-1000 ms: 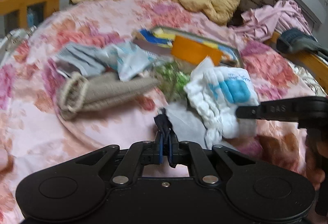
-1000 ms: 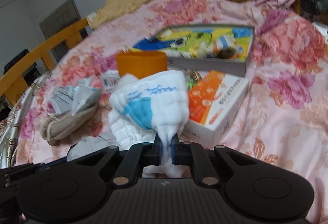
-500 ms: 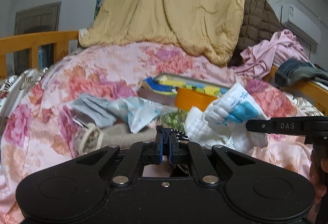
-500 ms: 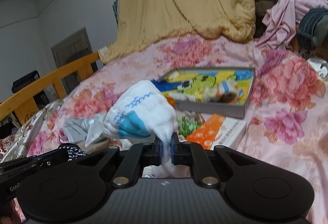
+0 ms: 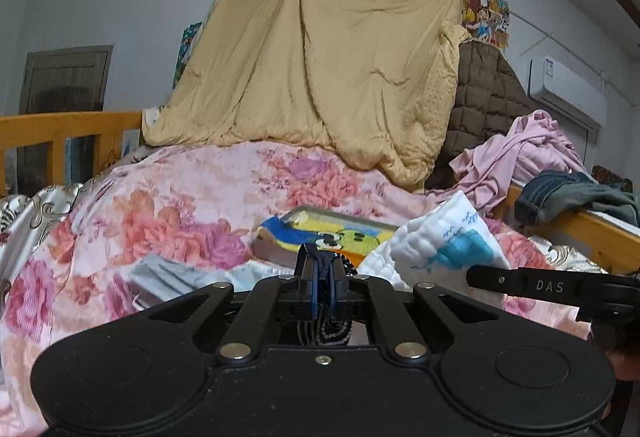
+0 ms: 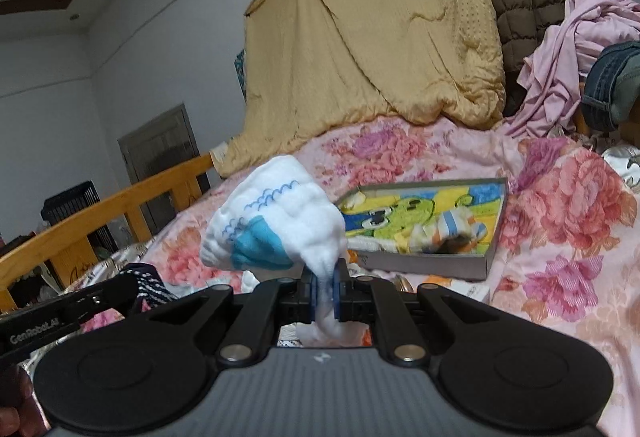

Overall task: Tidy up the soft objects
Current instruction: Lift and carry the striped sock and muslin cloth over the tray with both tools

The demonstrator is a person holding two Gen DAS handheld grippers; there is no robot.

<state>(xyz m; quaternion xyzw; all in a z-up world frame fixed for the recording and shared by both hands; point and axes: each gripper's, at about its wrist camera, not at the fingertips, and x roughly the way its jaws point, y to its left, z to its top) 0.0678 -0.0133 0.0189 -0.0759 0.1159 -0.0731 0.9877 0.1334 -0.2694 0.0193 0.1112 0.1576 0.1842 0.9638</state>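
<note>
My left gripper [image 5: 323,279] is shut on a dark navy striped sock [image 5: 325,329] that hangs below the fingers; the sock also shows in the right wrist view [image 6: 150,287]. My right gripper [image 6: 323,287] is shut on a white sock with blue heel and wavy lines [image 6: 276,227], held above the floral bedspread [image 6: 560,221]. The same white sock shows in the left wrist view [image 5: 444,241], right of my left gripper. Both grippers are lifted off the bed, side by side.
An open grey box with a cartoon picture [image 6: 432,221] lies on the bed, with an orange box [image 6: 460,287] in front. Grey cloths [image 5: 168,277] lie at the left. A yellow quilt [image 5: 320,77], pink clothes [image 5: 532,153] and wooden bed rails [image 5: 68,125] surround.
Both grippers have risen from the bed and tilted up, carrying the dark sock and the white sock. The pile on the bed has dropped low in both views.
</note>
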